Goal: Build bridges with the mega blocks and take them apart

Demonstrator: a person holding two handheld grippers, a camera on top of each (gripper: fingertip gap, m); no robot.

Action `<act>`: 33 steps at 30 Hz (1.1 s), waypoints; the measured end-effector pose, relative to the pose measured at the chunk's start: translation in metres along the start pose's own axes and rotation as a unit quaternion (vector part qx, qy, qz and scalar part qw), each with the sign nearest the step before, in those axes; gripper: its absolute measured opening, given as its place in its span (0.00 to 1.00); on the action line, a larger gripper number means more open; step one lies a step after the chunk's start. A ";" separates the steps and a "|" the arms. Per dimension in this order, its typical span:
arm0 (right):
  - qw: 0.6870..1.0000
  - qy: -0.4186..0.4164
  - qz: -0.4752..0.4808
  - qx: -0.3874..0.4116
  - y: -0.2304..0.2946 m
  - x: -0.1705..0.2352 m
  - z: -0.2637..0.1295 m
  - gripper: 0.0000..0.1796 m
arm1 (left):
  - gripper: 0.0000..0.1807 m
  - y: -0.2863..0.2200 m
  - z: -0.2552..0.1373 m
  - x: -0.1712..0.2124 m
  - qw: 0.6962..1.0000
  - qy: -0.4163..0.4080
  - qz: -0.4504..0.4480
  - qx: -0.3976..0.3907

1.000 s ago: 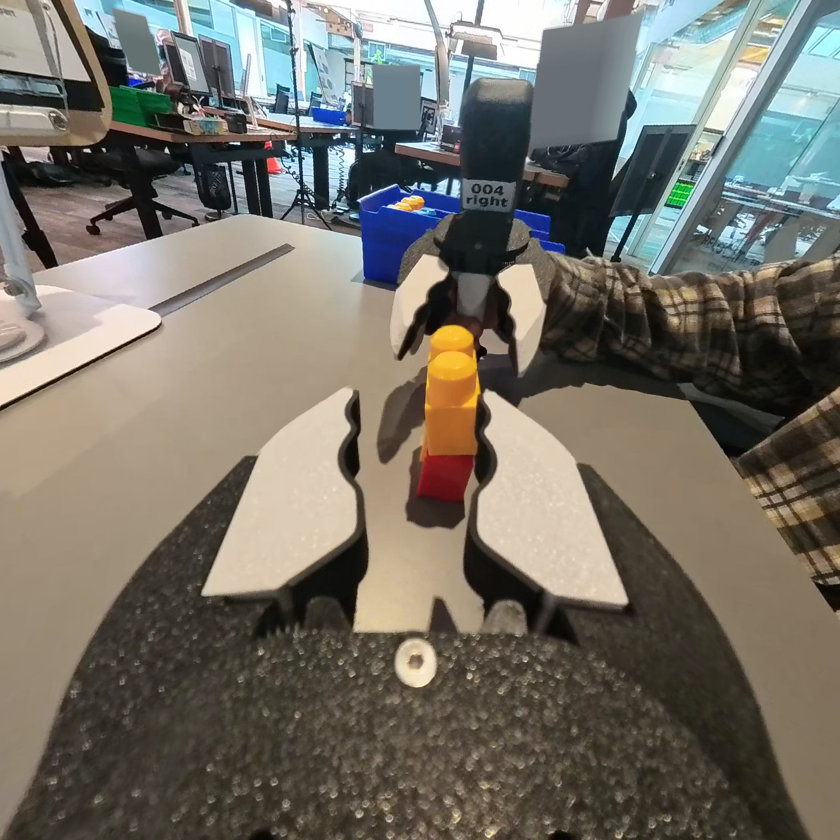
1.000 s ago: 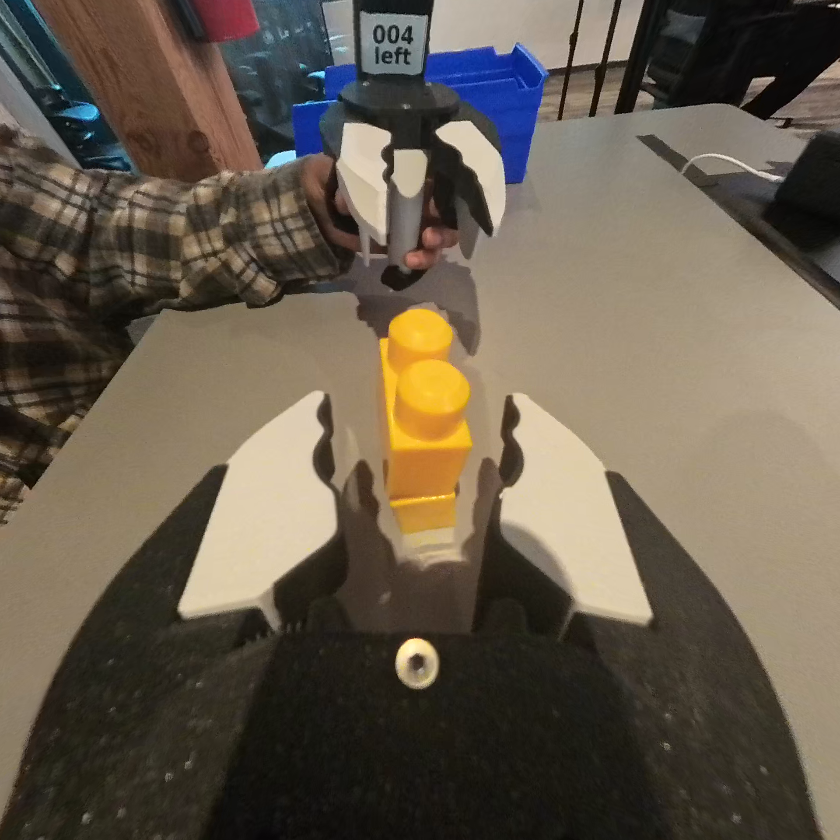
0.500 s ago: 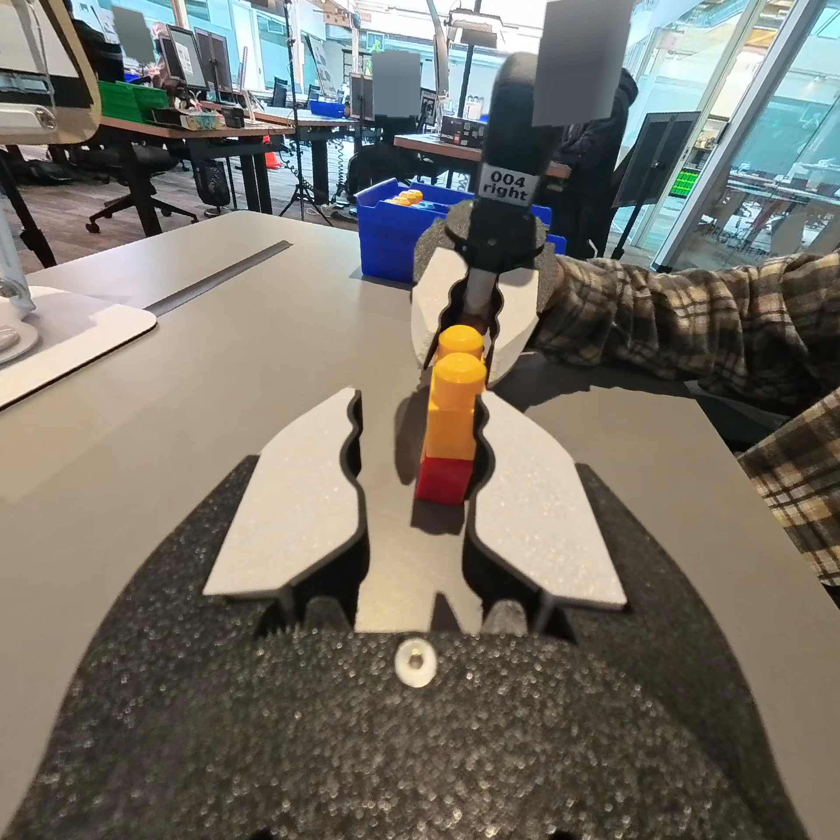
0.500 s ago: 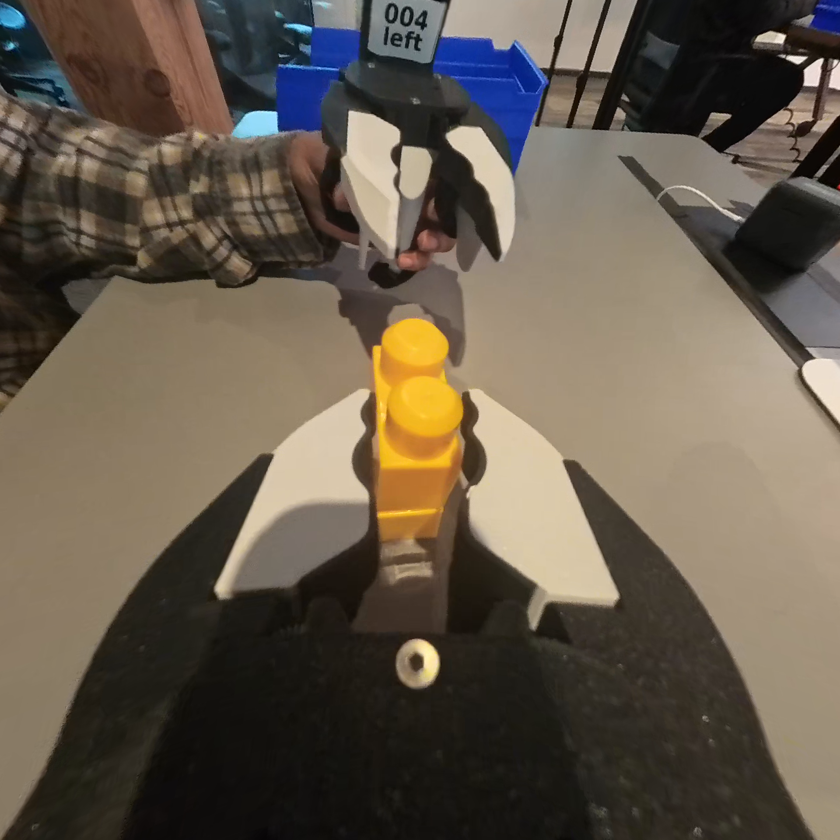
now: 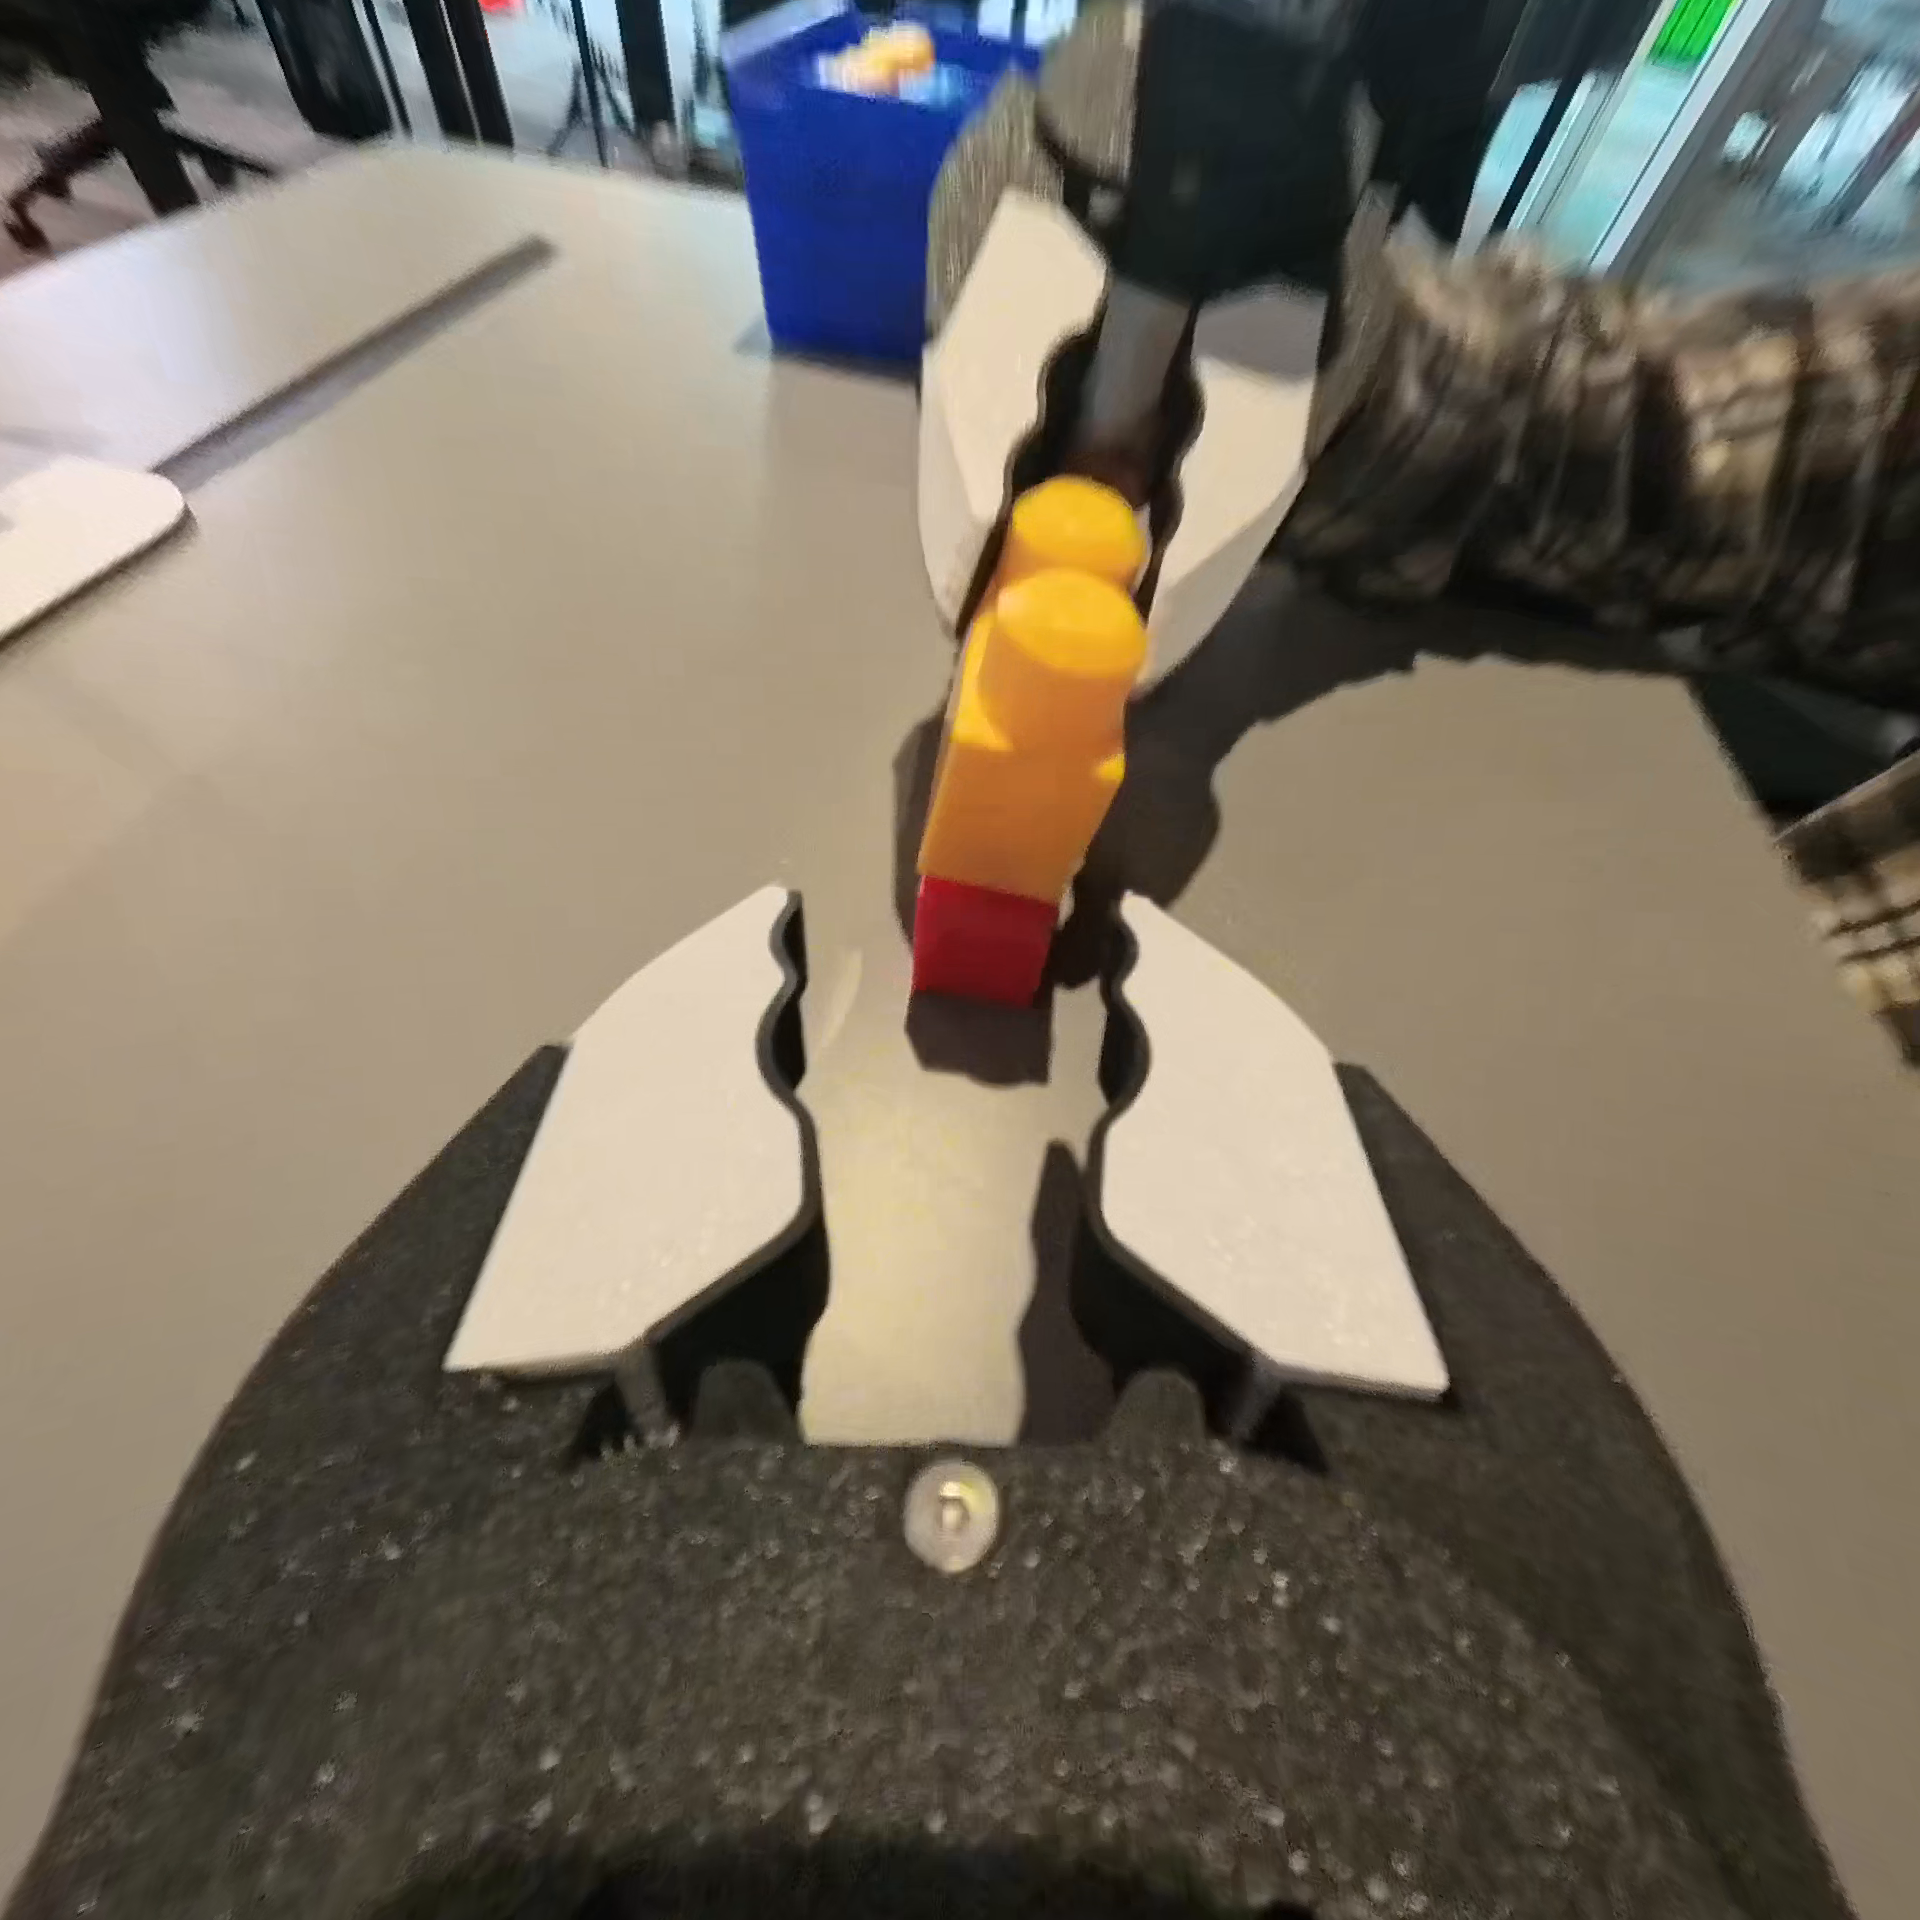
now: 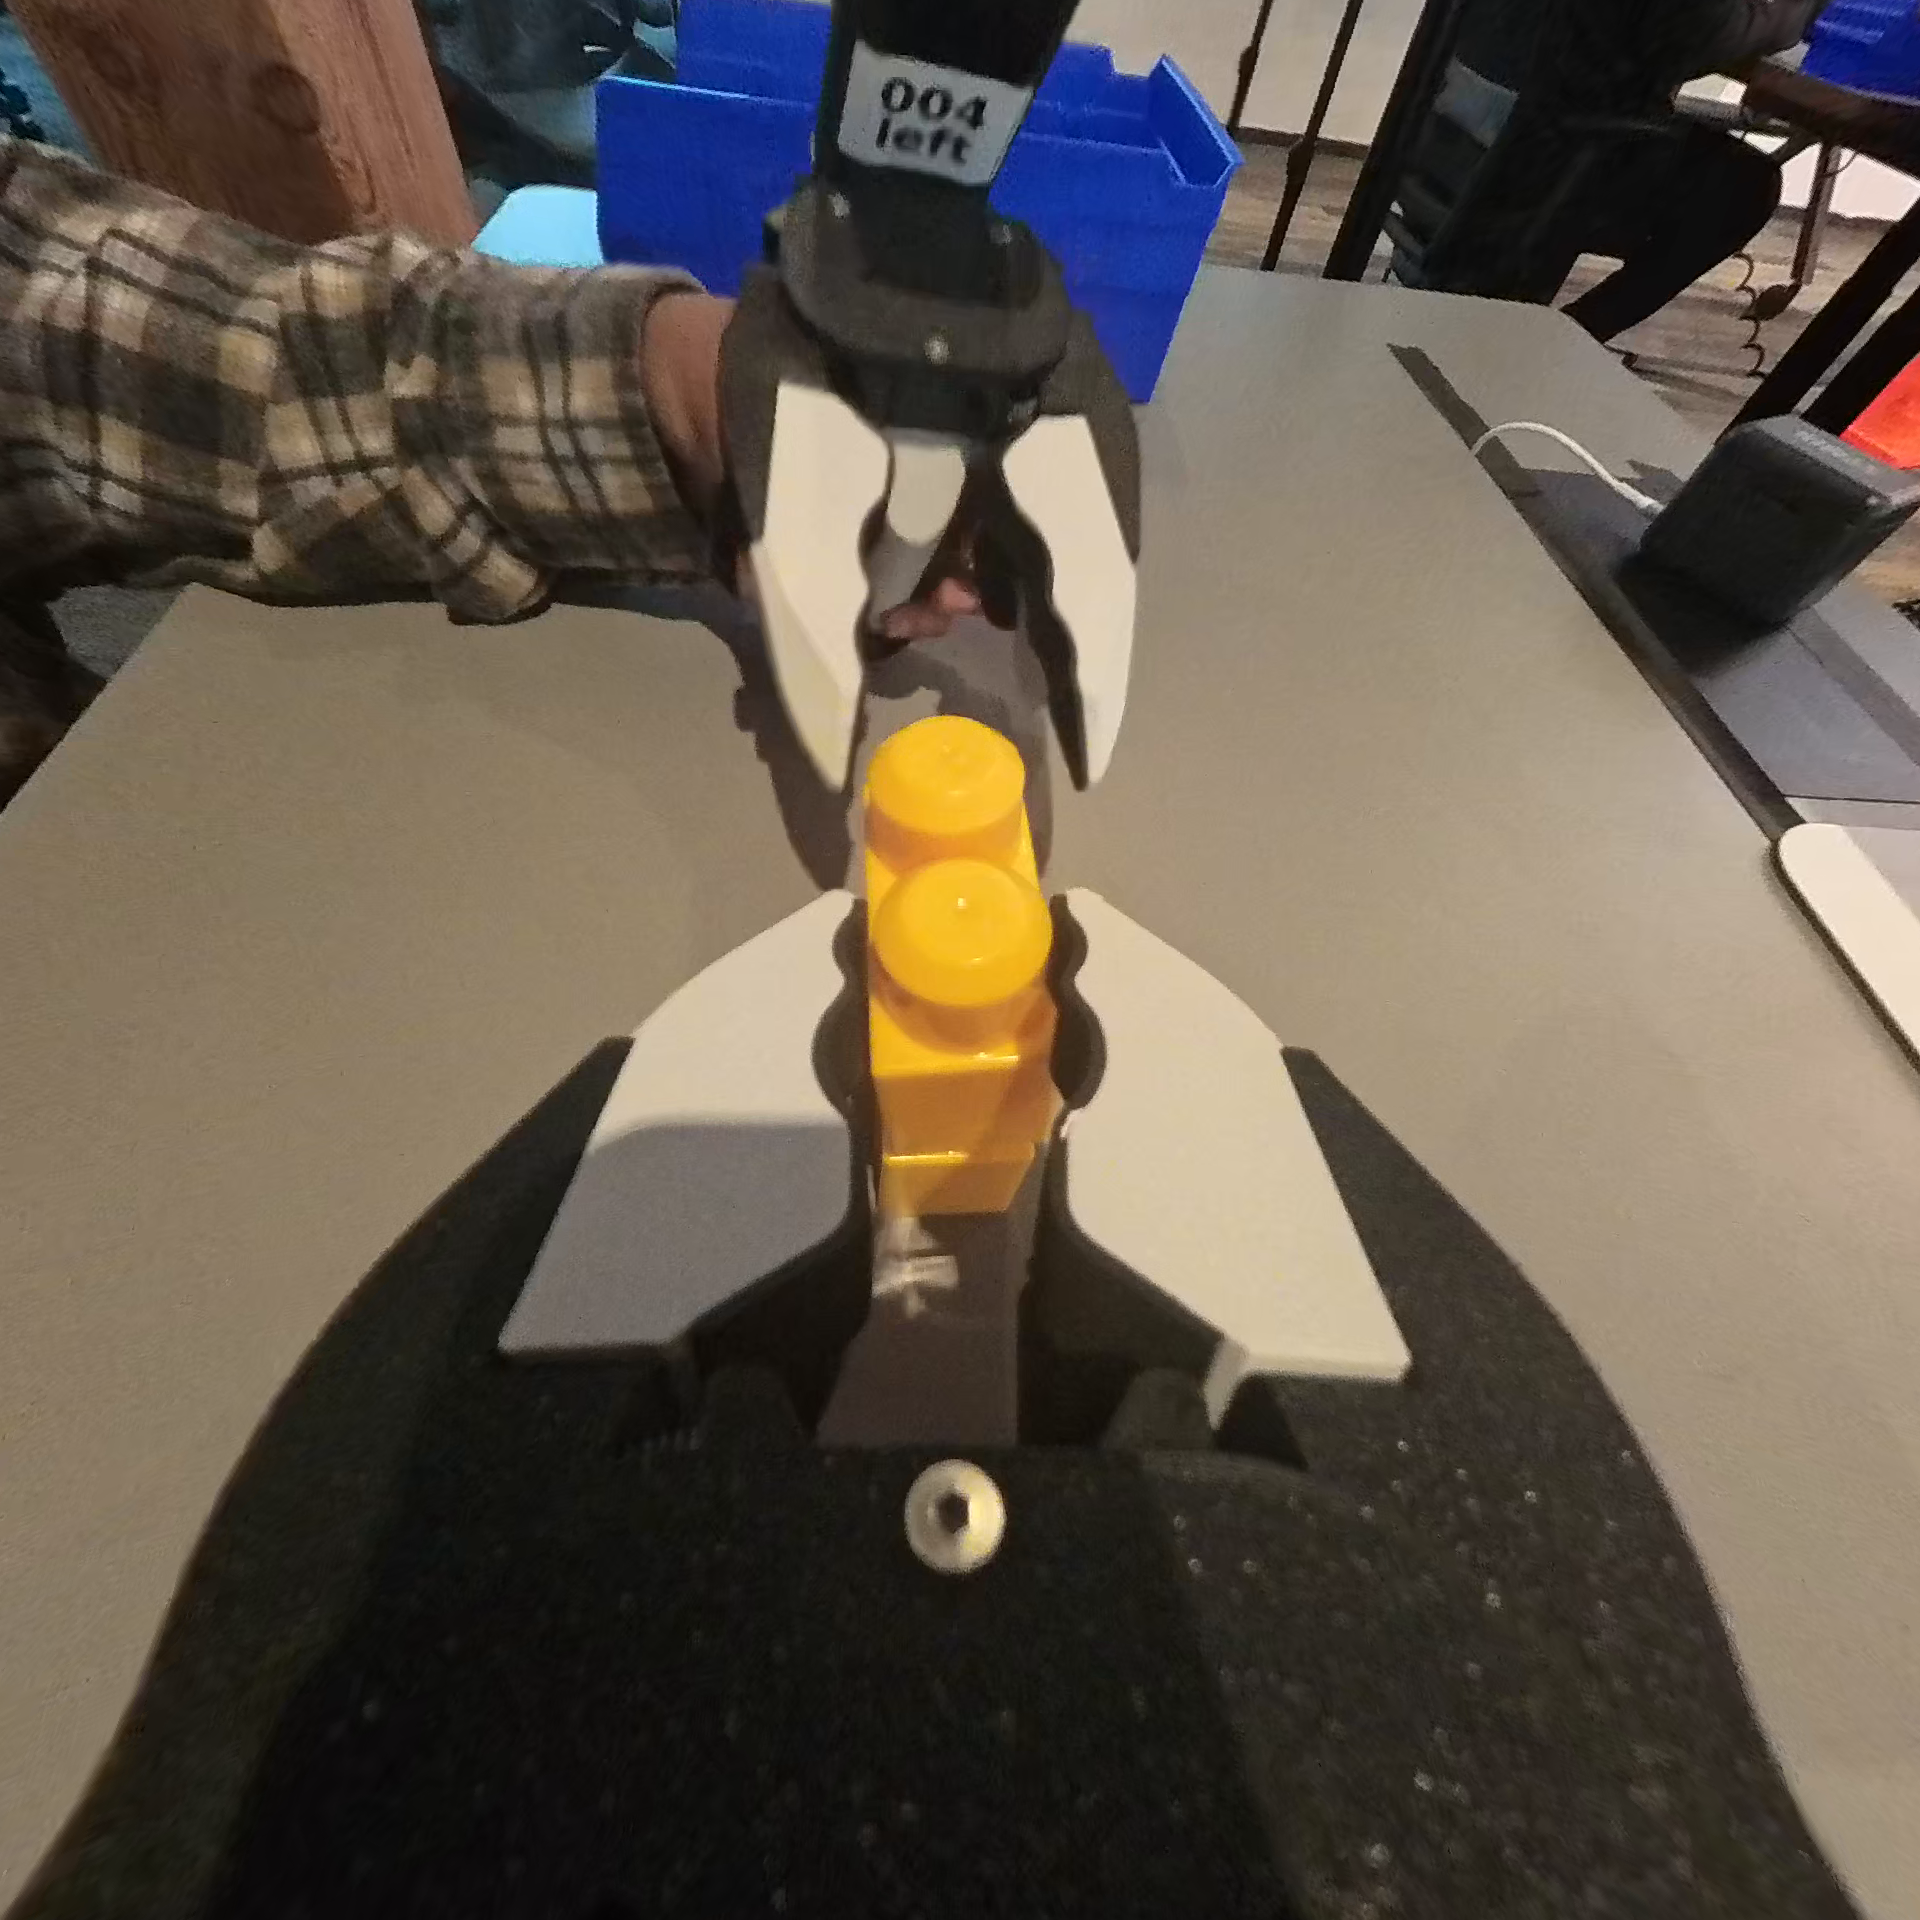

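A long yellow block (image 5: 1029,748) lies across a red block (image 5: 977,951) at my end and a smaller yellow block (image 6: 956,1184) at the far end, forming a small bridge on the grey table (image 5: 416,727). My left gripper (image 5: 956,904) is open, its fingertips on either side of the red block. My right gripper (image 6: 958,904) is shut on the long yellow block (image 6: 956,1039); it also shows in the left wrist view (image 5: 1060,520). The left gripper (image 6: 966,769) shows open just beyond the block's far stud. The stack leans slightly in the left wrist view.
A blue bin (image 5: 831,208) stands at the table's far edge and also shows in the right wrist view (image 6: 1122,208). A black box with a white cable (image 6: 1766,520) and a white pad (image 6: 1860,935) lie to the right. Plaid sleeves (image 5: 1610,468) (image 6: 260,416) reach in.
My right gripper went from open to shut on the long yellow block. The red block, earlier between my left fingers, is now at their tips. The left wrist view has tilted downward.
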State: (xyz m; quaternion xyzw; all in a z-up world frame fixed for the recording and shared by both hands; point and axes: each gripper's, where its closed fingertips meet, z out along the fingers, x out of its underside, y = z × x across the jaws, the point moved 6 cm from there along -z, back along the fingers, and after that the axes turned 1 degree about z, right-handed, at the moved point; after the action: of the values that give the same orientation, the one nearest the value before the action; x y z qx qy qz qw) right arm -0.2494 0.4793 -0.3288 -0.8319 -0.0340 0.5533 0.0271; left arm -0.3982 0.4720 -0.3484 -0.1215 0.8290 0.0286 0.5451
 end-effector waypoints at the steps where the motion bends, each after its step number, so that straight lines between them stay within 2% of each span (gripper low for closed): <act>1: 1.000 0.000 0.002 -0.001 0.000 0.000 0.000 0.18 | 0.33 -0.001 0.005 0.002 1.000 0.022 0.007 -0.002; 3: 1.000 -0.001 0.004 -0.002 -0.001 0.000 0.000 0.18 | 0.37 -0.004 0.014 0.005 0.998 0.056 0.027 -0.001; 11: 0.999 -0.023 0.040 -0.016 -0.005 0.001 0.000 0.18 | 0.39 -0.004 0.051 0.019 0.978 0.197 0.064 0.005; 18: 0.998 -0.024 0.051 -0.024 -0.005 0.002 0.000 0.18 | 0.21 -0.005 0.063 0.015 0.977 0.201 0.065 0.027; 29: 0.993 -0.046 0.099 -0.034 -0.009 0.006 -0.001 0.18 | 0.21 -0.005 0.066 0.014 0.978 0.200 0.064 0.021; 30: 0.994 -0.047 0.097 -0.034 -0.009 0.006 -0.001 0.18 | 0.24 -0.005 0.066 0.013 0.977 0.201 0.061 0.024; 32: 0.993 -0.049 0.097 -0.034 -0.009 0.006 -0.001 0.18 | 0.39 -0.005 0.069 0.013 0.977 0.205 0.062 0.020; 33: 0.994 -0.049 0.096 -0.034 -0.009 0.006 -0.001 0.18 | 0.41 -0.005 0.070 0.013 0.977 0.205 0.061 0.017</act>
State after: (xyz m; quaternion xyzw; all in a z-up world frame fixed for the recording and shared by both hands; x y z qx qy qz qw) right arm -0.2463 0.4890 -0.3336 -0.8034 0.0260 0.5922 -0.0560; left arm -0.3390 0.4778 -0.3878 -0.0647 0.9294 0.0218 0.3628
